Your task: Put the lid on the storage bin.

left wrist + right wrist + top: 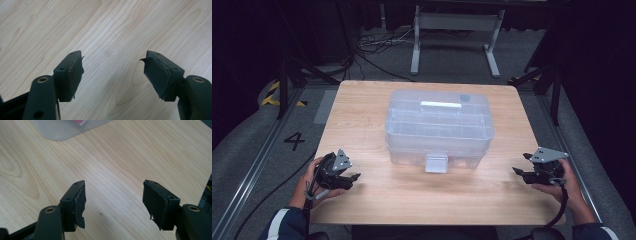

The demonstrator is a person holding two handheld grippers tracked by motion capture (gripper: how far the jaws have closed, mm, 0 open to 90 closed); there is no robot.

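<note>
From the high view there is one clear plastic box (439,127) in the middle of the wooden counter (377,200), its lid shut, one white handle on top and one latch on the near wall. The box's long axis runs left to right across the counter, and the latch faces the person. Its contents are hard to make out through the cloudy plastic. Two hands come in from below: the left hand-held gripper (353,178) sits near the counter's near left corner, the right hand-held gripper (517,171) near the right edge, both well apart from the box and pointing inward. In the left gripper view, two black jaws stand wide apart over bare wood, nothing between them; the pads (76,72) are frayed. In the right gripper view, the jaws likewise gape and hold nothing, and a rounded corner of the box (62,128) is cut off at the top edge, with something reddish inside, too cropped to identify.
</note>
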